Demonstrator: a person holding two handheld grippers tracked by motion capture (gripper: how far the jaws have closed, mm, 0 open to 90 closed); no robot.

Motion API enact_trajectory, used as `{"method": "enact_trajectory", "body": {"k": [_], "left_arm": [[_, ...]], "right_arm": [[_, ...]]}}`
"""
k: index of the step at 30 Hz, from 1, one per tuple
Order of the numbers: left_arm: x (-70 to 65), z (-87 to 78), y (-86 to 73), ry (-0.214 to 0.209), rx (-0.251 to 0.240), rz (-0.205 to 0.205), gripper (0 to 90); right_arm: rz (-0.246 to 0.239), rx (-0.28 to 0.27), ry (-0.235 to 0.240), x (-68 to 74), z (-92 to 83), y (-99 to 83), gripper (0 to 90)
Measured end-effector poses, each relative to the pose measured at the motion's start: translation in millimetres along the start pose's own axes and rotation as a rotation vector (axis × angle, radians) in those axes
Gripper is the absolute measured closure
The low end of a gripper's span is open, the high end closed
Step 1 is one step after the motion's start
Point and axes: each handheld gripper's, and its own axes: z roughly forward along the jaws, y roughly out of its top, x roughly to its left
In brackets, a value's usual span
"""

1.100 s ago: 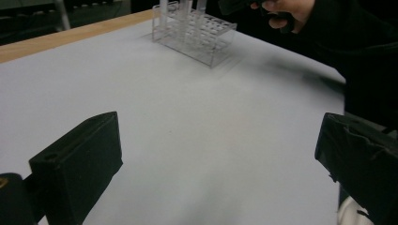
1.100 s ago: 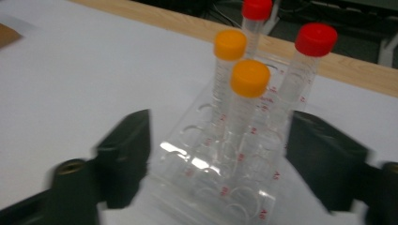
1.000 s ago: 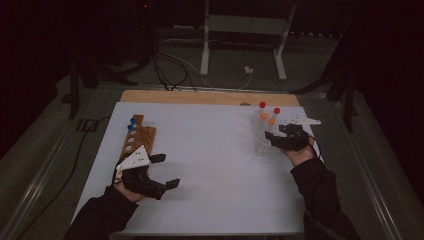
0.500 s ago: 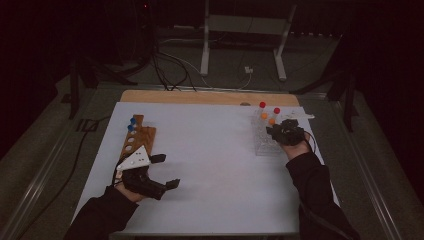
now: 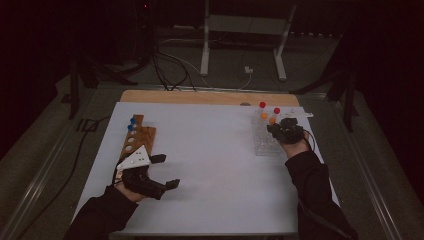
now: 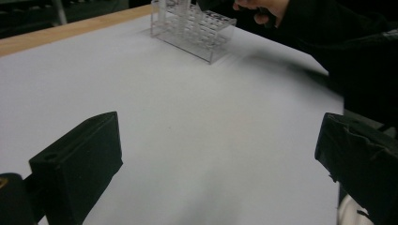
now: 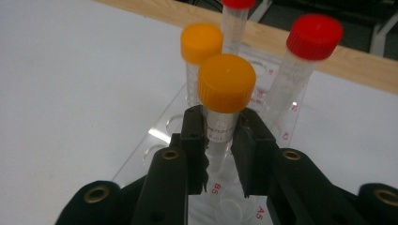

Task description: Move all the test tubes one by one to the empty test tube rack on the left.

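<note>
My right gripper (image 7: pixel 219 154) has just closed on the upright orange-capped tube (image 7: pixel 225 101), seemingly seated in the clear rack (image 7: pixel 155 136), so it lifts straight up.

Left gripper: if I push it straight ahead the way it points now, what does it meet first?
Probably the clear tube rack far across the white mat; the way before it looks free, though depth is hard to judge.

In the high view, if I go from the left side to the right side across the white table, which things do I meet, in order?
Wooden rack with blue-capped tubes → left gripper, jaws open → bare white table → clear tube rack → right gripper, shut on an orange-capped tube.
</note>
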Motion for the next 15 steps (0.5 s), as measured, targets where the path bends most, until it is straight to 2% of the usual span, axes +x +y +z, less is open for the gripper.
{"method": "enact_trajectory", "body": {"k": [6, 15], "left_arm": [[-1.3, -0.2, 1.2, 0.000, 0.004, 0.004, 1.8], [-2.1, -1.1, 5.7, -0.009, 0.008, 0.006, 1.8]], "right_arm": [[-0.034, -0.031, -0.020, 4.2, -13.9, 10.1, 74.9], [-0.071, -0.094, -0.028, 10.7, -43.6, 26.2, 74.9]]}}
